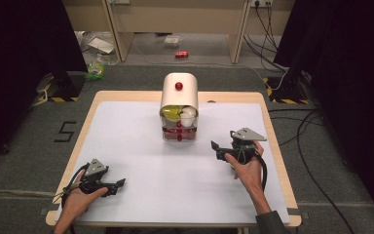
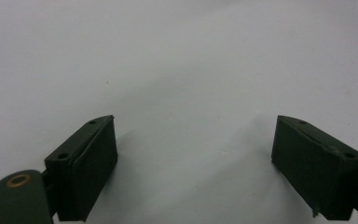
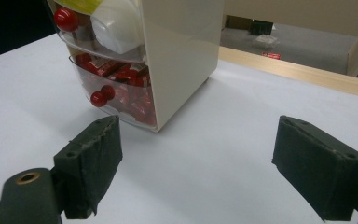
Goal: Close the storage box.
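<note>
Right gripper (image 1: 217, 148) is hovering with jaws spread wide and empty, just to the right of the drawer box (image 1: 179, 107); left gripper (image 1: 118, 185) is resting open on the bench (image 1: 141, 161), well apart from it. The box is standing upright, long axis vertical, its drawer fronts and red knobs (image 3: 101, 95) facing the person. Judged best: approach level, centre the jaws on one knob, then pull straight.

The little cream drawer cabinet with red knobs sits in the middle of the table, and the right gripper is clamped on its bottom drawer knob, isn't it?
Not clamped. In the right gripper view the right gripper is open, short of the drawer cabinet and its bottom drawer knob. The rest is right.
</note>
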Demonstrator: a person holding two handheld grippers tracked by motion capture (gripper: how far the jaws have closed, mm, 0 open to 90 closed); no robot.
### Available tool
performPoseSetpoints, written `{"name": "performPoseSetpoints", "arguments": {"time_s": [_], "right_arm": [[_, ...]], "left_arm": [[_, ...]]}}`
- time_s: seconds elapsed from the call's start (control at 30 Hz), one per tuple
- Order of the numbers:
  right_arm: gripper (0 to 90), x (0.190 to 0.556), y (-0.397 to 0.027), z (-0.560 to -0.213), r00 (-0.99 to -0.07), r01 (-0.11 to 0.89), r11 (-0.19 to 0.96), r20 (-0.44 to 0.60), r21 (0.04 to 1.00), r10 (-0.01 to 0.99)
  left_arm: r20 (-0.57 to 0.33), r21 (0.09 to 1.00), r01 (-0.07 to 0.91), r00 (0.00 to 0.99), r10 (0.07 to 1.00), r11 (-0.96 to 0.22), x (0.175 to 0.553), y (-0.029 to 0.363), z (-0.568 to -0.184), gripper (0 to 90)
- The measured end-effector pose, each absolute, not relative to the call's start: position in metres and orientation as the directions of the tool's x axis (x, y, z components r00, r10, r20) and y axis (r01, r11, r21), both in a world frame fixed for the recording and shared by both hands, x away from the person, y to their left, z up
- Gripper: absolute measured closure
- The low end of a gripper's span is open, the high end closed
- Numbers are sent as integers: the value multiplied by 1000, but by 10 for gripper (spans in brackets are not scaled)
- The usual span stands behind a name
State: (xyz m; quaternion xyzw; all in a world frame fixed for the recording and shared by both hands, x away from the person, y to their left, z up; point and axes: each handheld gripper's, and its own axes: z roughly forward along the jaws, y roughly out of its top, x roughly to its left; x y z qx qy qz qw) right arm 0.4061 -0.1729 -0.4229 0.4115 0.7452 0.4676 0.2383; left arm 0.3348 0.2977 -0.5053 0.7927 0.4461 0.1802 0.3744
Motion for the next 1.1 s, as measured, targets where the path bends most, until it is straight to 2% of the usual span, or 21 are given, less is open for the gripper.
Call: {"name": "performPoseSetpoints", "arguments": {"time_s": [1.1], "right_arm": [[158,384,-201,-437,-515,428,213,44,878,856]], "left_arm": [[-39,754,569,536,843,-327,335,298,-505,137]]}}
